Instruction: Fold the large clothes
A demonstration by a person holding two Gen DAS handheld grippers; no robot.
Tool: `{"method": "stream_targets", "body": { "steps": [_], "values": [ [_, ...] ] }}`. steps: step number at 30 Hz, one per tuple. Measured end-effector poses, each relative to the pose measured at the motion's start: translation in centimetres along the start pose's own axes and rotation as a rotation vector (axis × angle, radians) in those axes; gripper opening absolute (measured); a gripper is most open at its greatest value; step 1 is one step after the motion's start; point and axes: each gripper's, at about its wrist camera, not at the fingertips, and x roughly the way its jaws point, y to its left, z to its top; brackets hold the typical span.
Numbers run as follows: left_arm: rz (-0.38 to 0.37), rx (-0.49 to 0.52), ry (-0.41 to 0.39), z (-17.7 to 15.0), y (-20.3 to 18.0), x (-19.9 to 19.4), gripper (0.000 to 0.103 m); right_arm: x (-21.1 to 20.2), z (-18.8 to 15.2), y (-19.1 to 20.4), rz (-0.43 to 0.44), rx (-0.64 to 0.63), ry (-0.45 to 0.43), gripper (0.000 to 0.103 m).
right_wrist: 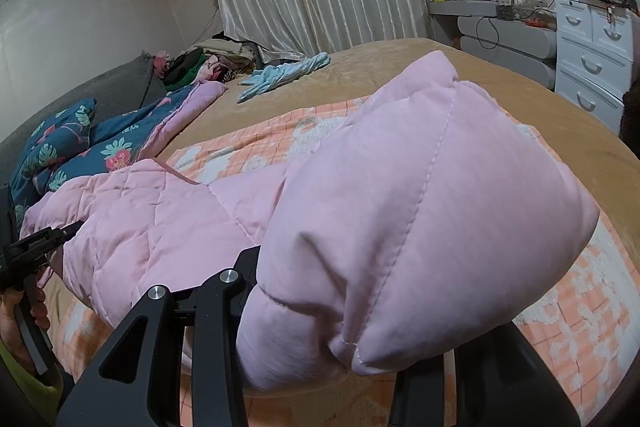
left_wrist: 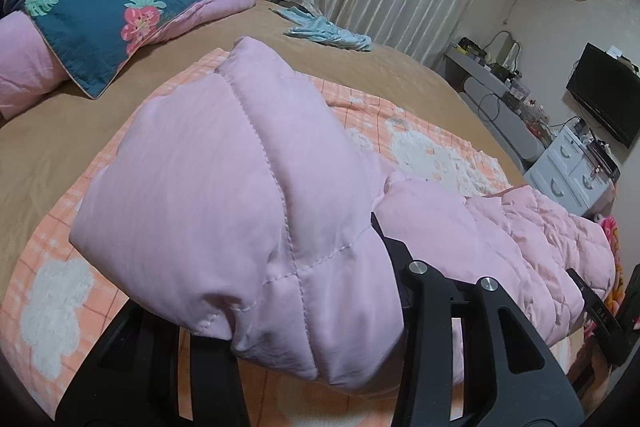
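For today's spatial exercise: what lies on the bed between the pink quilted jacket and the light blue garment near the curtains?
In both wrist views, between the pink jacket and light blue garment lies orange checked blanket, then bare tan bedspread.

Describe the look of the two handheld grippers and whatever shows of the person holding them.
Both grippers are matte black. The left gripper and right gripper have flat angular linkage arms with triangular cutouts and round silver pivot bolts. Small white lettering marks the left gripper's body in the right wrist view. The person's bare hand shows beside a yellow-green sleeve.
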Motion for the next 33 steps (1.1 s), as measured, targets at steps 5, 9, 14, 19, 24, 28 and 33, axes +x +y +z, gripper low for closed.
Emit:
{"method": "stream_targets", "body": {
  "steps": [5, 9, 14, 19, 24, 28, 33],
  "values": [
    [0.001, 0.001, 0.004, -0.7, 0.4, -0.4, 0.034, -0.5, -0.5, 0.1, -0.002, -0.003, 0.001, 0.035],
    [0.004, 0.006, 0.007, -1.2, 0.7, -0.8, 0.034, -0.6, -0.5, 0.0, -0.002, -0.004, 0.001, 0.035],
    [0.007, 0.014, 0.008, -1.7, 0.7, -1.2, 0.034, -1.2, -1.0, 0.0, -0.005, -0.009, 0.001, 0.035],
    [0.008, 0.024, 0.011, -2.3, 0.8, -1.4, 0.034, -1.6, -1.3, 0.0, -0.007, -0.009, -0.001, 0.035],
    [0.011, 0.025, 0.013, -3.0, 1.1, -1.6, 0.034, -2.2, -2.2, 0.1, -0.017, -0.015, -0.009, 0.036],
    [0.01, 0.03, 0.013, -3.5, 1.6, -1.8, 0.034, -2.8, -2.9, 0.0, -0.021, -0.022, -0.013, 0.036],
    [0.015, 0.047, 0.017, -4.0, 1.7, -1.9, 0.034, -3.1, -3.4, -0.4, -0.023, -0.016, -0.009, 0.036]
  ]
}}
